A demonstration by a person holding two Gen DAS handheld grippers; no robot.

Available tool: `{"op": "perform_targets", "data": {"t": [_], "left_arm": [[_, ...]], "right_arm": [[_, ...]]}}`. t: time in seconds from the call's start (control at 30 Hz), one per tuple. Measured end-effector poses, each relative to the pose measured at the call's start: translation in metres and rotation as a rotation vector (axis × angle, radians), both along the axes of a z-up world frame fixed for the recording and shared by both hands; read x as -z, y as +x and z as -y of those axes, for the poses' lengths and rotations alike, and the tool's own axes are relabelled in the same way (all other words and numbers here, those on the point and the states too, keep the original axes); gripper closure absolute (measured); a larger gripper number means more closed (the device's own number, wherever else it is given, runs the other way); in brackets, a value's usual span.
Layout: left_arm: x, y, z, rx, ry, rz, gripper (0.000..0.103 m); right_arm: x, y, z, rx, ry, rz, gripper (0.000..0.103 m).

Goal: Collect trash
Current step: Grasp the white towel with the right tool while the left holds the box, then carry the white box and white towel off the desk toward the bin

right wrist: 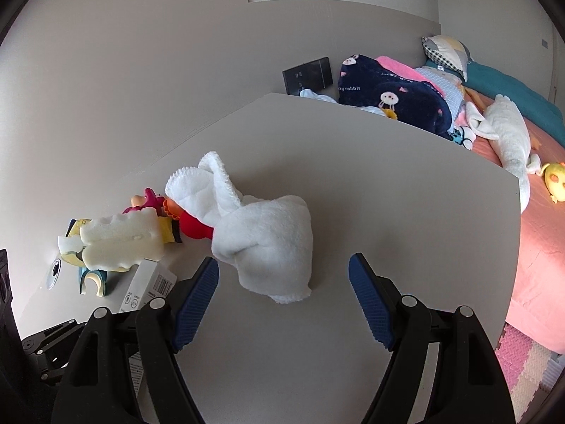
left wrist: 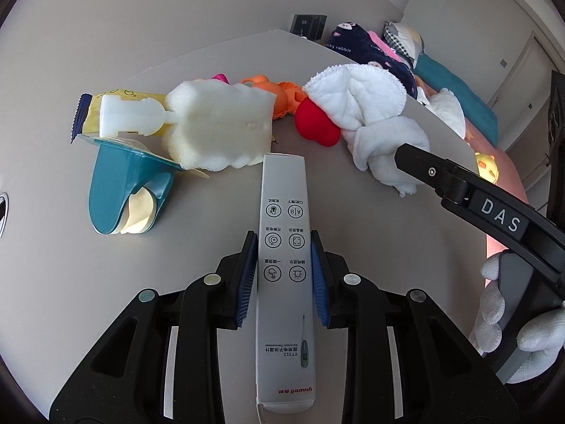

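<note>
A long white thermometer box [left wrist: 284, 247] lies lengthwise between the blue pads of my left gripper [left wrist: 283, 240], which is shut on it above the beige table [left wrist: 106, 282]. The box's end also shows in the right wrist view [right wrist: 152, 282]. Behind it lie a white foam block [left wrist: 219, 127], a teal blister pack [left wrist: 120, 190] and a yellow wrapper [left wrist: 91, 106]. My right gripper [right wrist: 284, 261] is open, its fingers either side of the near end of a crumpled white towel [right wrist: 261, 233]. One of its black fingers [left wrist: 416, 159] reaches in from the right, held by a gloved hand [left wrist: 494, 318].
Red [left wrist: 314, 123] and orange [left wrist: 282, 99] toys sit beside the towel [left wrist: 363, 113]. A bed [right wrist: 540, 247] with a navy blanket [right wrist: 395, 99], pillows and plush toys runs along the table's right edge. Foam floor mats [right wrist: 522, 364] show below it.
</note>
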State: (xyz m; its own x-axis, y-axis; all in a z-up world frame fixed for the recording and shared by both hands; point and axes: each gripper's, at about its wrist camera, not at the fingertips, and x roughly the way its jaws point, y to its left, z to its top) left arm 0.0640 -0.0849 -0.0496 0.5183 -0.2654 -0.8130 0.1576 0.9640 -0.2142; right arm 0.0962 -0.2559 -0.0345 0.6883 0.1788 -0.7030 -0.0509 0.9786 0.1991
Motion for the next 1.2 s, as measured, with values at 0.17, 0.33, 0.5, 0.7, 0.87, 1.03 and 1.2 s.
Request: {"op": "perform_targets", "data": {"t": [0.17,0.33,0.5,0.7,0.87,1.03,1.2], "left_arm": [[0.002,0.003,0.0,-0.004,0.002,-0.001,0.074],[0.002,0.003,0.002,0.002,0.009,0.001,0.074],[0.003,0.001,0.007,0.001,0.041,0.011,0.074],[0.001,-0.003,0.013,0.004,0.04,0.016,0.074],[-0.004,-0.013,0.023,0.018,0.048,0.036,0.074],[-0.009,-0.026,0.034,0.032,0.032,0.046,0.075],[-0.018,-0.038,0.047,0.053,0.024,0.06,0.074]], "right_arm": [[0.008,0.018,-0.002,-0.018,0.057,-0.048,0.034],[0.014,0.015,0.01,0.0,0.149,-0.084,0.065],[0.01,-0.001,0.017,0.014,0.126,-0.075,0.068],[0.0,-0.024,0.03,0.034,0.089,-0.048,0.068],[-0.014,-0.051,0.045,0.073,0.063,-0.017,0.068],[-0.022,-0.077,0.059,0.105,0.052,0.001,0.068],[-0.031,-0.098,0.074,0.131,0.048,0.012,0.068]]}}
